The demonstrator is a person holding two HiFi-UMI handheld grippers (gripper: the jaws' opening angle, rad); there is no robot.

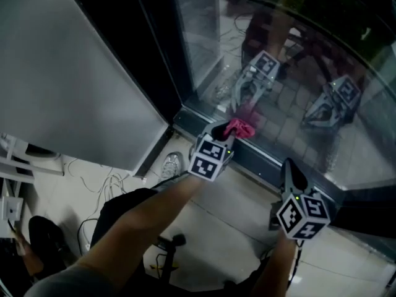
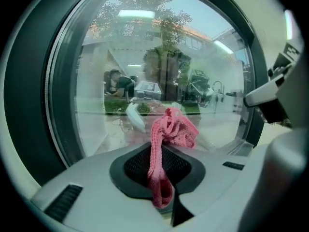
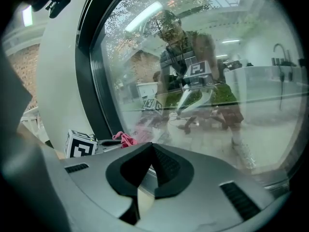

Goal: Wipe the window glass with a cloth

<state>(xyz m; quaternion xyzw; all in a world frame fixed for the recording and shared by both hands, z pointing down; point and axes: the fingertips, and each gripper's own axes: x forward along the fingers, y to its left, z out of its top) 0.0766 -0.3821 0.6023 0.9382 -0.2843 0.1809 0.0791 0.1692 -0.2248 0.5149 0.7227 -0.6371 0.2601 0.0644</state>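
- The left claw (image 1: 224, 127) (image 2: 163, 151) is shut tight on a pink cloth (image 1: 240, 127) (image 2: 171, 129).
- In the left gripper view, the cloth runs down btw. the 2 black pads, and a bunched-up bit sticks out past the tips.
- The bunched-up bit is up against the window glass (image 1: 297, 73) (image 2: 120, 57), very low down, just above the dark bottom frame (image 1: 260, 161).
- In the head view, a pink blur on the glass meets the cloth. That is the cloth's own mirror pic.
- The right claw (image 1: 292, 169) (image 3: 152, 151) has its jaws together w/ nothing in them.
- It points at the bottom frame, to the right of the left claw, and the 2 claws are apart.
- The right gripper view shows the cloth (image 3: 126, 139) off to the left, next to the left claw's marker cube (image 3: 79, 146).
- Each claw has a cube w/ black & white squares: left cube (image 1: 210, 156), right cube (image 1: 303, 214).
- The glass (image 3: 241, 57) acts like a mirror, so both claws show in it higher up.
- A wide dark post (image 1: 154, 54) stands at the left side of the glass.
- The person's left arm (image 1: 148, 221) reaches out over the pale floor (image 1: 216, 221).
- A shoe (image 1: 171, 164) sits on the floor near the post, and thin wires (image 1: 111, 184) lie to the left of it.
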